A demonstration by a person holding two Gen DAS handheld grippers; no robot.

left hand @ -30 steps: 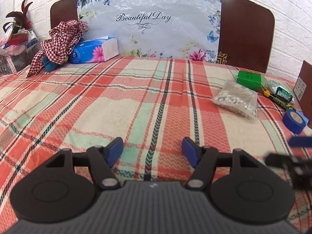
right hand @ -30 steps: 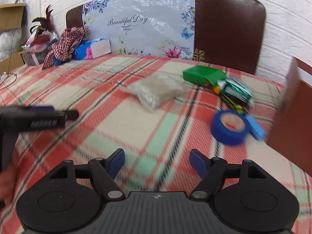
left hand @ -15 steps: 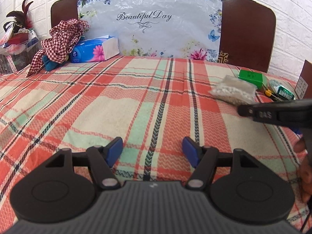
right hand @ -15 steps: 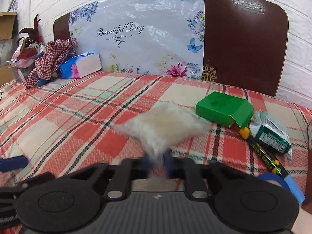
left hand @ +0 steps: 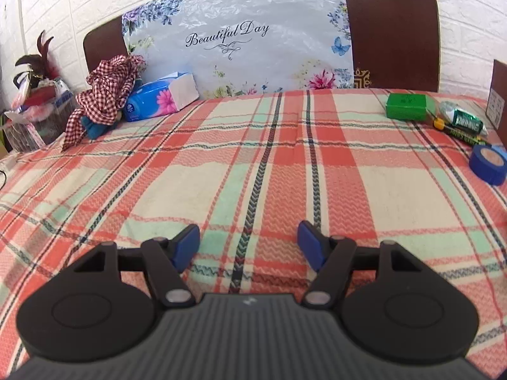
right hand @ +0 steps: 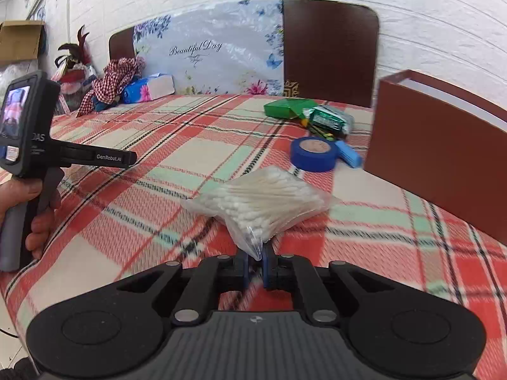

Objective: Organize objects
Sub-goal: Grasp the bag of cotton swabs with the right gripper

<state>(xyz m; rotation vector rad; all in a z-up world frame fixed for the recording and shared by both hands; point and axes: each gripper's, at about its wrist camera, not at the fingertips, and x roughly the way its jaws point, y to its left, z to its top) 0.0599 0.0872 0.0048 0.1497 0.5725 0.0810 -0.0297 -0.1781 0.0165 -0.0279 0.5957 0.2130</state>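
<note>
My right gripper (right hand: 256,264) is shut on the corner of a clear bag of cotton swabs (right hand: 263,201) and holds it above the plaid cloth. A brown open box (right hand: 443,155) stands to the right. A blue tape roll (right hand: 313,153), a blue eraser (right hand: 348,157), a green box (right hand: 283,107), a green foil pack (right hand: 329,120) and pens lie beyond the bag. My left gripper (left hand: 248,245) is open and empty over the middle of the cloth; it shows at the left of the right wrist view (right hand: 120,158). The left wrist view shows the tape roll (left hand: 488,164) and green box (left hand: 407,106) at the right.
A tissue pack (left hand: 161,98) and a checked cloth bundle (left hand: 104,95) lie at the far left by the headboard (left hand: 389,31). A cluttered basket (left hand: 31,110) stands off the left edge. The brown box edge (left hand: 499,95) shows at far right.
My right gripper closed on the swab bag, lifted it and carried it back toward the near right, by the brown box. The left gripper stayed open and shifted slightly.
</note>
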